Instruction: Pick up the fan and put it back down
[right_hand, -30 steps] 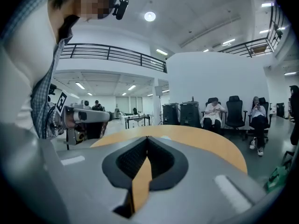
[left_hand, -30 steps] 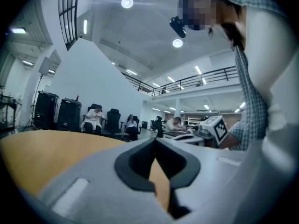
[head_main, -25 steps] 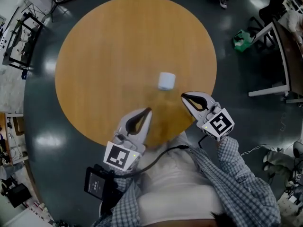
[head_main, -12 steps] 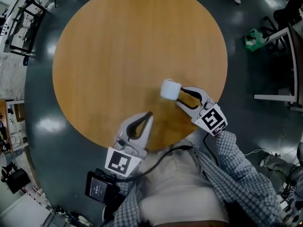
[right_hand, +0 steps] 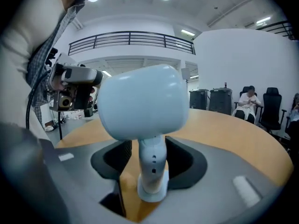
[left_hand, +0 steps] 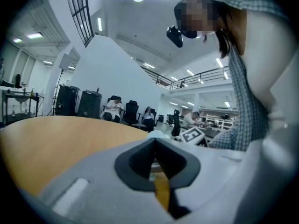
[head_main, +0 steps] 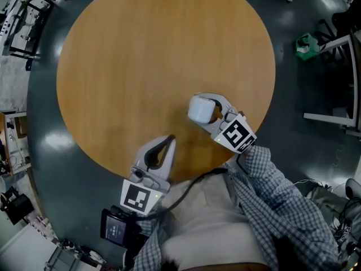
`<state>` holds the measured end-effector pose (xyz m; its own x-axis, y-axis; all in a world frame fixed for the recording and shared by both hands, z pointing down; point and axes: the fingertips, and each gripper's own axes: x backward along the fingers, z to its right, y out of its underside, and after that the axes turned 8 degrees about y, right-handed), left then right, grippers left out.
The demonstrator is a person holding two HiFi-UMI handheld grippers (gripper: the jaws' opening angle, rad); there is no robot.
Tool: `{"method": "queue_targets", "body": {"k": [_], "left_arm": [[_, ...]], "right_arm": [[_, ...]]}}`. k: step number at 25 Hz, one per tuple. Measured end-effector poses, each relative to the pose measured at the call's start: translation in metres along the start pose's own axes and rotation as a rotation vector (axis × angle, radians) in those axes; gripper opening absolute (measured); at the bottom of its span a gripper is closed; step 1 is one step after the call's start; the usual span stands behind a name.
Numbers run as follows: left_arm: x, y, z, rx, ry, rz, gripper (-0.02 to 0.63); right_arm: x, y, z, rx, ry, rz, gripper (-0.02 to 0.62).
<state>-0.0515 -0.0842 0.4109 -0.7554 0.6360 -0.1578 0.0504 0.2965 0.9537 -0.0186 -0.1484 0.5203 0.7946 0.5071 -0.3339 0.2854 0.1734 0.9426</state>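
A small pale-blue fan (head_main: pixel 198 108) stands upright on the round wooden table (head_main: pixel 141 55), near its front right edge. My right gripper (head_main: pixel 207 113) reaches round it from the right. In the right gripper view the fan's stem (right_hand: pixel 152 164) rises between the two dark pads, and the rounded head (right_hand: pixel 140 101) fills the view above them. The right gripper's (right_hand: pixel 150 146) jaws have just been opening and stand open round the stem, with a gap on the left side. My left gripper (head_main: pixel 168 141) rests shut over the table's near edge, apart from the fan, its tips (left_hand: pixel 155 141) together.
A green object (head_main: pixel 307 44) and a metal frame (head_main: pixel 333 114) stand on the dark floor at the right, and equipment racks (head_main: pixel 22 21) at the far left. A black device (head_main: pixel 115 224) hangs at the person's waist. Seated people and chairs (right_hand: pixel 252 104) lie beyond the table.
My right gripper moved forward and left from beside the fan, and its shut jaws spread open round the stem. The left gripper sank a little and stayed shut.
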Motion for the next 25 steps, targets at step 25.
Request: {"method": "queue_targets", "body": {"k": [25], "left_arm": [[0.013,-0.013,-0.006,-0.031,0.007,0.017,0.000]], "right_arm": [[-0.007,-0.038,-0.009,0.013,0.033,0.066,0.118]]}}
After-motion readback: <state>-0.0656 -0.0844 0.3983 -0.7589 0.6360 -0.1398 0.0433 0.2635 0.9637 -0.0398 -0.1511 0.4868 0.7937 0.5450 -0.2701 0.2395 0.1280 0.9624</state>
